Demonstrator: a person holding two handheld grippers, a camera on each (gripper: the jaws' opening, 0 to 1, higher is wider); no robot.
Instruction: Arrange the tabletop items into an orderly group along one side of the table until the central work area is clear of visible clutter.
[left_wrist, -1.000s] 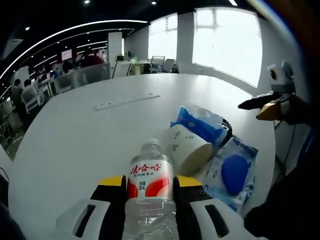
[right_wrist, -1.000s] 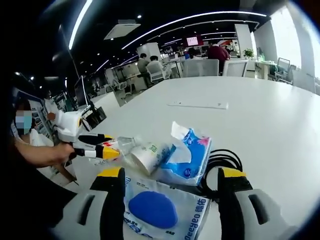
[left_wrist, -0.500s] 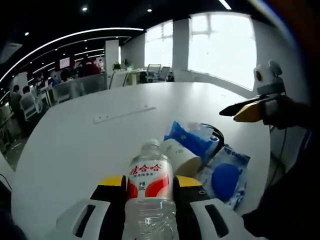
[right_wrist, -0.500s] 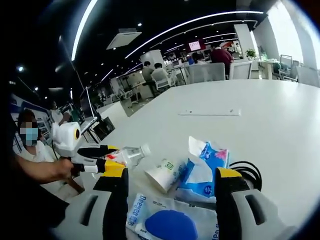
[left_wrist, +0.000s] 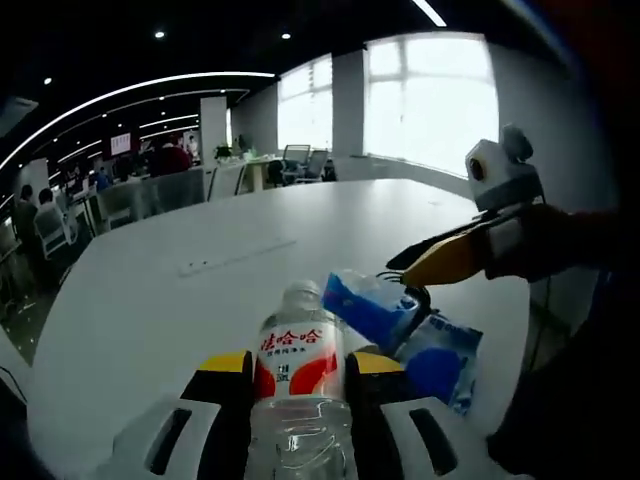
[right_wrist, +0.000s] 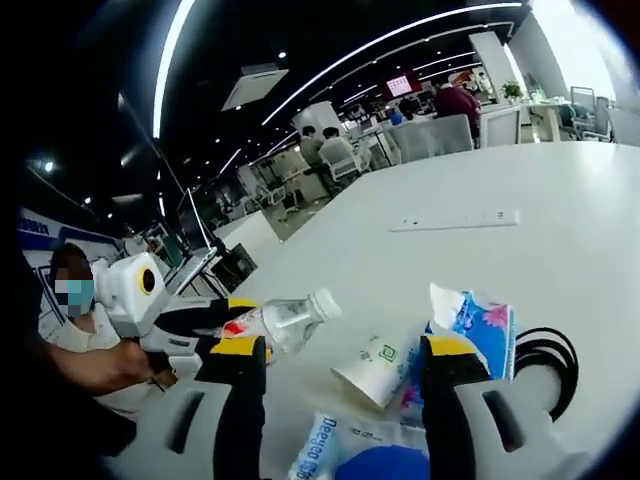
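In the left gripper view, the left gripper (left_wrist: 298, 385) has its jaws clamped on a clear water bottle (left_wrist: 299, 375) above the white table (left_wrist: 150, 300), with a blue tissue pack (left_wrist: 368, 306) and a blue wipes pouch (left_wrist: 437, 360) near the table's edge. In the right gripper view, the right gripper (right_wrist: 340, 365) hangs with jaws apart over a tipped paper cup (right_wrist: 375, 368), the tissue pack (right_wrist: 472, 322) and a coiled black cable (right_wrist: 545, 352).

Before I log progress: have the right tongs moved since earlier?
Yes. In the left gripper view the right tongs have closed in on the blue tissue pack, tips now reaching it.
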